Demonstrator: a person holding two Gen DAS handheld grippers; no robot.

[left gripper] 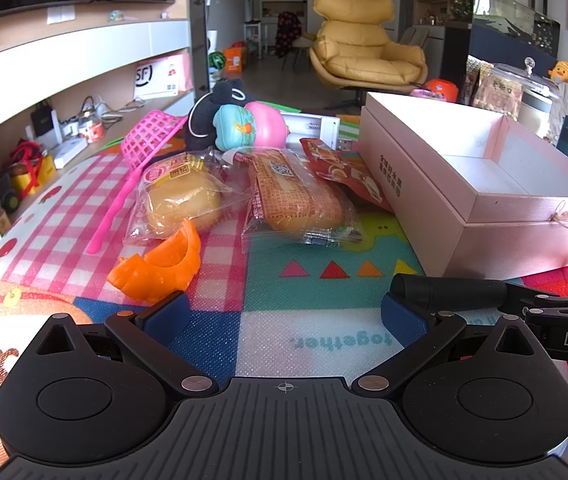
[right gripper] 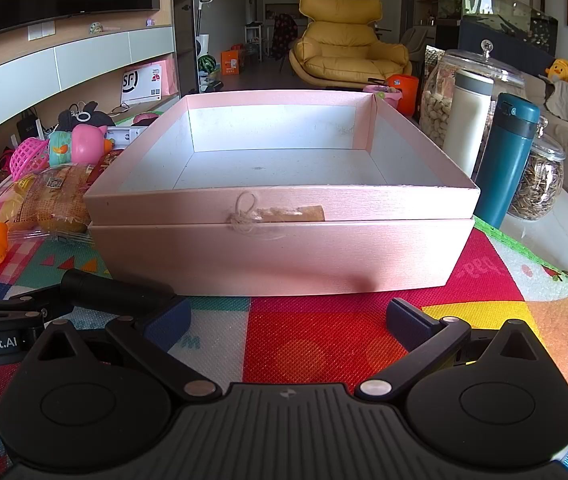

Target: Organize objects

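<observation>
Your left gripper stands wide with nothing between its blue pads, low over the patterned mat on the bench. Ahead of it lies the clutter: an orange toy piece nearest, a wrapped bun just behind it, a second wrapped pastry to its right, and a red snack pack leaning against the box. Farther back sit a pink net scoop, a black plush, a teal toy and a pink toy.

Your right gripper is also wide and holds nothing; it faces the pink box, whose open tray is bare inside. A teal flask and a white flask stand to the box's right.
</observation>
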